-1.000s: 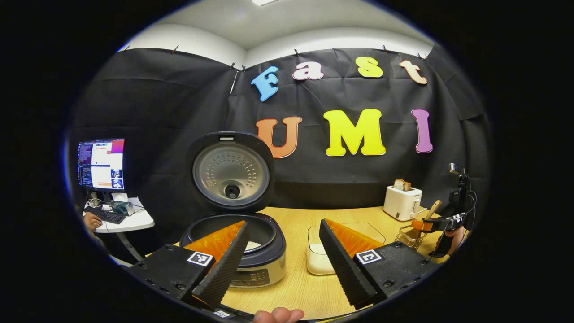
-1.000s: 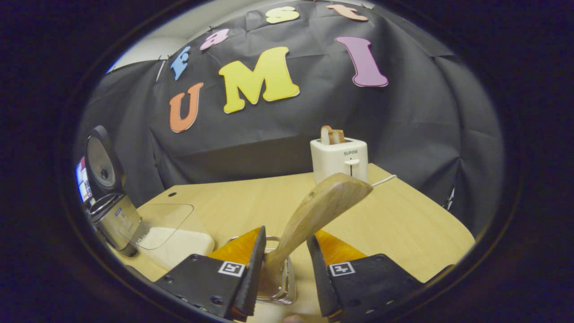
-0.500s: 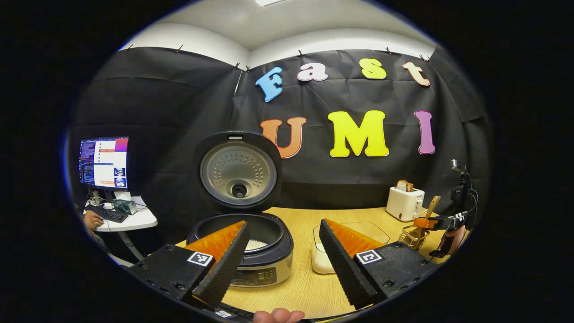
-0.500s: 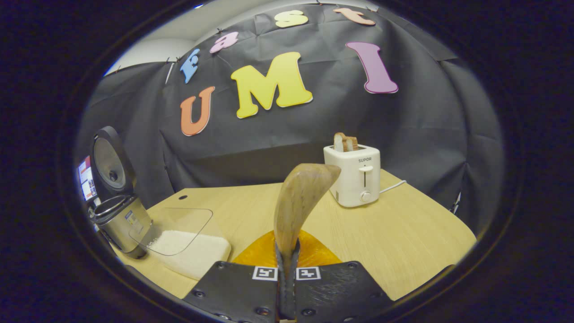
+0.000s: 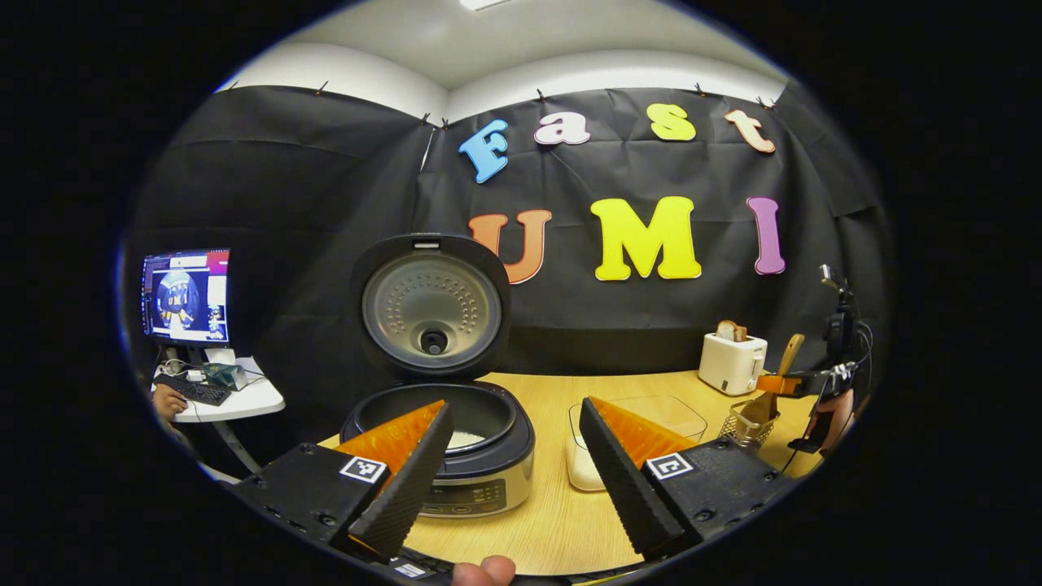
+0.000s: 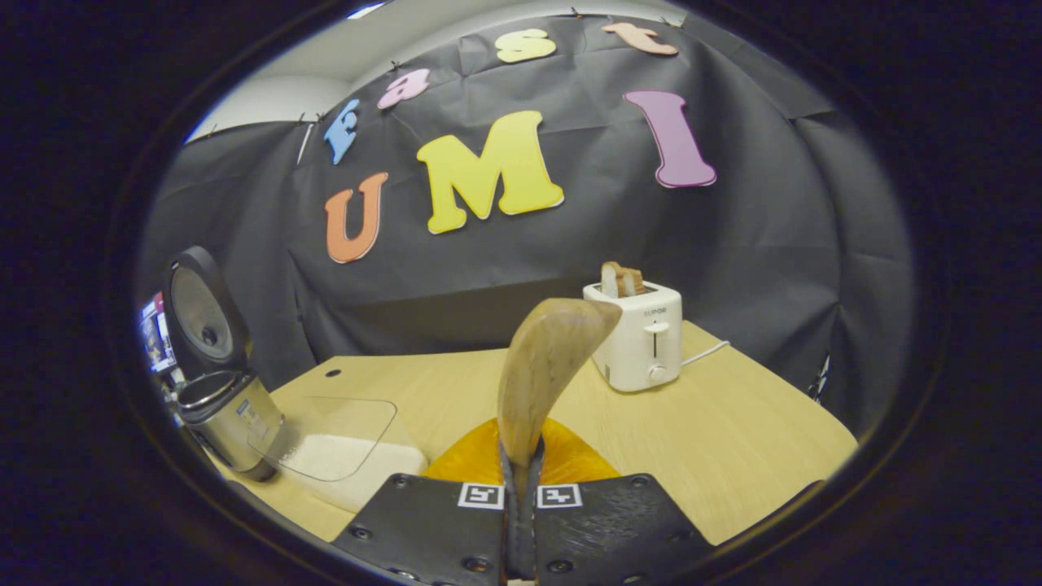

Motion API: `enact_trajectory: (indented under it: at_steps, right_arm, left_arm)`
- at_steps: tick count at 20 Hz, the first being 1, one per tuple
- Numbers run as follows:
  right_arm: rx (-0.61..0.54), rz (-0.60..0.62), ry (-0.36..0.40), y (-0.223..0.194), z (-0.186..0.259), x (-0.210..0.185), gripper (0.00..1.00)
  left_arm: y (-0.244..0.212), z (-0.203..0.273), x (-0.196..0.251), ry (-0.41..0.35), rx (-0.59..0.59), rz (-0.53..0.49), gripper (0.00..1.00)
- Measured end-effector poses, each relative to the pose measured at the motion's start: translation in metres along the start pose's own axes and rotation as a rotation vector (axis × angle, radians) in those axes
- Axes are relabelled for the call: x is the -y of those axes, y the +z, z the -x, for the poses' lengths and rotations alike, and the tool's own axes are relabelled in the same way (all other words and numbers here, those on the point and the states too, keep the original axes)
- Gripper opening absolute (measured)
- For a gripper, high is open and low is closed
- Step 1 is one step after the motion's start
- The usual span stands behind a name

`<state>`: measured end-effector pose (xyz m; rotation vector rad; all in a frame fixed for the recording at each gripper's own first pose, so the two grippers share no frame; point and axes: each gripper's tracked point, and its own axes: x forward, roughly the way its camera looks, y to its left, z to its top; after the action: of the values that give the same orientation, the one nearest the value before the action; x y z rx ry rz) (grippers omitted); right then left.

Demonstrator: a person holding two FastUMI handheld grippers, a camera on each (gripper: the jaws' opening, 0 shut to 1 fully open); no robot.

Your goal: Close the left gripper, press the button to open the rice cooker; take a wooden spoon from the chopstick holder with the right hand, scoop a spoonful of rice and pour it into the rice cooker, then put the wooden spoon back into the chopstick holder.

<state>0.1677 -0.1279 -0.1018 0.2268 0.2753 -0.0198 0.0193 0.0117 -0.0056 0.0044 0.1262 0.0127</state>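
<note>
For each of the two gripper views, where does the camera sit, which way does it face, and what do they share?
Left gripper view: rides the left hand-held gripper, fingers apart, facing the open rice cooker; a fingertip shows at the bottom edge.
Right gripper view: rides the right hand-held gripper, shut on the wooden spoon, facing the toaster.
Shared: rice cooker, rice container, toaster, wooden spoon, table.

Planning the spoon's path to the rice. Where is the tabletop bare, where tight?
Bare: the table in front of and right of the toaster; also the strip between toaster and rice container. Tight: rice cooker and rice container stand close together; chopstick holder sits just right of the container.
</note>
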Motion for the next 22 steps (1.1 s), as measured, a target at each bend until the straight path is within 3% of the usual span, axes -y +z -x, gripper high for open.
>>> enact_trajectory:
  at_steps: [5,8,15,19,22]
  right_arm:
    - [0.064,0.044,-0.03,0.044,0.015,-0.004,0.0]
    - [0.101,0.055,-0.008,0.07,0.024,-0.023,0.0]
    - [0.116,0.122,0.124,0.1,0.023,-0.119,0.02]
    - [0.055,0.178,0.201,0.074,-0.011,-0.192,0.0]
    - [-0.017,0.245,0.197,0.035,-0.035,-0.213,0.0]
  left_arm:
    - [0.002,0.004,-0.011,0.013,0.033,-0.011,1.0]
    - [0.003,0.007,-0.018,0.014,0.046,-0.006,1.0]
    - [0.008,0.015,-0.033,0.028,0.071,-0.022,0.99]
    - [-0.003,0.013,-0.045,0.038,0.03,-0.027,0.99]
    - [-0.005,0.013,-0.049,0.029,0.02,-0.029,1.0]
